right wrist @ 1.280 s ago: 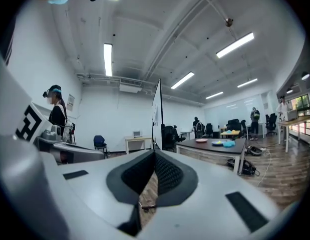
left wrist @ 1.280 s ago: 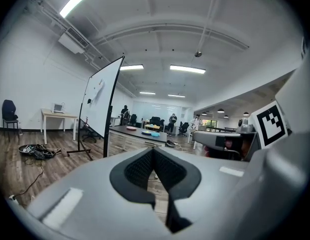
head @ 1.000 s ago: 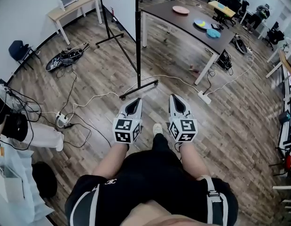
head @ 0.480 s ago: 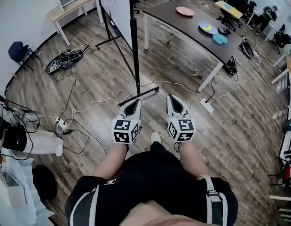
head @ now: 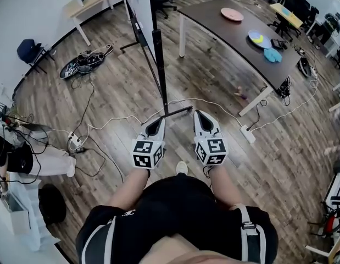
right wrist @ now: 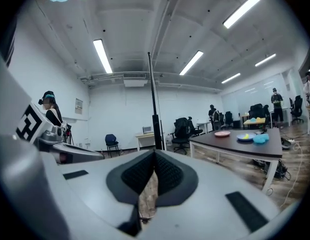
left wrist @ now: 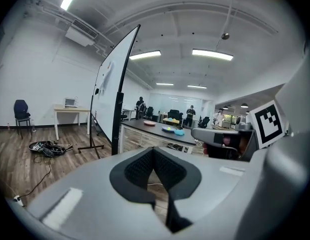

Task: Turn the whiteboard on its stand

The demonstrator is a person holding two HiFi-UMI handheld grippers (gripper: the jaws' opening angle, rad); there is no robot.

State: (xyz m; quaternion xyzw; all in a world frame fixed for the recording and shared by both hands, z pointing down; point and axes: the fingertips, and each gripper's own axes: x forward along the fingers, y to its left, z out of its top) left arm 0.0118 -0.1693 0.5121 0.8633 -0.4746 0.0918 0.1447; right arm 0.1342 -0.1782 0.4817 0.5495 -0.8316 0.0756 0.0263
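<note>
L tongs, R tongs closed; whiteboard edge-on

Just ahead of the left gripper and right gripper, the stand's foot bar lies low across the floor. Its black post rises in line with the gap between them, with the whiteboard edge-on beyond. Right of the post, bare floor runs to the dark table, whose white leg stands near. Left of the post the floor is open, crossed by a white cable
</note>
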